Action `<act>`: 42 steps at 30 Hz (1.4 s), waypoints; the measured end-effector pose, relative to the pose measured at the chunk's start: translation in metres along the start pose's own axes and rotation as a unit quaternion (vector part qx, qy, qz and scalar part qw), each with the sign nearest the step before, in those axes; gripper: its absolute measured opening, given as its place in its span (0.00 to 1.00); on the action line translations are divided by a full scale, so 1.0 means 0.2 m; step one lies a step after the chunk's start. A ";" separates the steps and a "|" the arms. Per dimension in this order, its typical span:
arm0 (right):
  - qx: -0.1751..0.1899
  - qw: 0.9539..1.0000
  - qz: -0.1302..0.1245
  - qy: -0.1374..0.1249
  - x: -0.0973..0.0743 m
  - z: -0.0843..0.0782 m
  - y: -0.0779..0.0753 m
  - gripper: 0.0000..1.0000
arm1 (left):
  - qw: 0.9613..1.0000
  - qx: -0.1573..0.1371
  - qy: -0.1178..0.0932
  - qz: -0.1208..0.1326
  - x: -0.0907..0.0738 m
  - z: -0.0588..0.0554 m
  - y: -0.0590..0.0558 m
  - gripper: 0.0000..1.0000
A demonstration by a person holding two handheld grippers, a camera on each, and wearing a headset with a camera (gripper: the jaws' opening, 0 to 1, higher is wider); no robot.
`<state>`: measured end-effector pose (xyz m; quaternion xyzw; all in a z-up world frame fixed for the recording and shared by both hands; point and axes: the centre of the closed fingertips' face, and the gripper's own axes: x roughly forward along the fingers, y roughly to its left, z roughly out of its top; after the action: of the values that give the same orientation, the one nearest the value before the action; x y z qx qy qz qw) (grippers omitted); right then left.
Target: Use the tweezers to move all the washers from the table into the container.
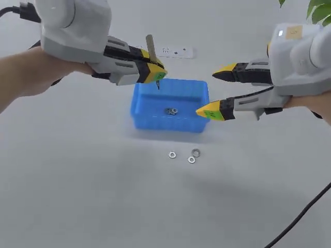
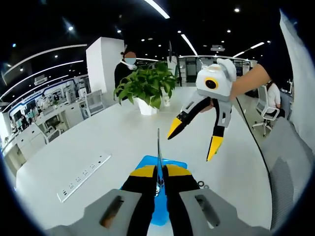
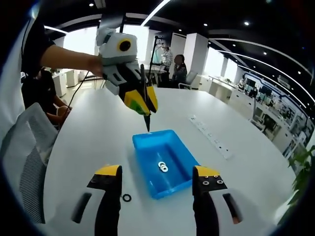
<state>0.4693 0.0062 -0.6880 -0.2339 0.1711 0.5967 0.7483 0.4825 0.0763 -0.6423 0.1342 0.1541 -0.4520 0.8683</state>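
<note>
A blue container (image 1: 165, 123) stands mid-table with a few washers (image 1: 171, 111) inside. Three more washers (image 1: 191, 156) lie loose on the table just in front of it. My left gripper (image 1: 158, 73) is shut on the tweezers (image 1: 151, 49), which hang point down over the container's back left part. In the left gripper view the tweezers (image 2: 159, 147) stick out from between the closed jaws above the container (image 2: 147, 161). My right gripper (image 1: 207, 92) hovers open at the container's right side, holding nothing. In the right gripper view the container (image 3: 152, 150) lies between the spread jaws, with one washer (image 3: 126, 197) beside it.
A white power strip (image 1: 176, 51) lies behind the container. Plant leaves (image 1: 315, 10) show at the back right, and a black cable (image 1: 300, 217) crosses the front right corner. People stand beyond the table's far end (image 2: 127, 64).
</note>
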 end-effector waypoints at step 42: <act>0.072 0.997 0.003 0.038 -0.16 -0.44 0.37 0.61 | 0.996 0.013 0.026 -0.082 0.08 -0.29 -0.53 0.09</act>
<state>0.3915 -0.0552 -0.7544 -0.2015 0.2430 0.5757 0.7543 0.3955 0.0277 -0.7117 0.1436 0.1809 -0.5198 0.8225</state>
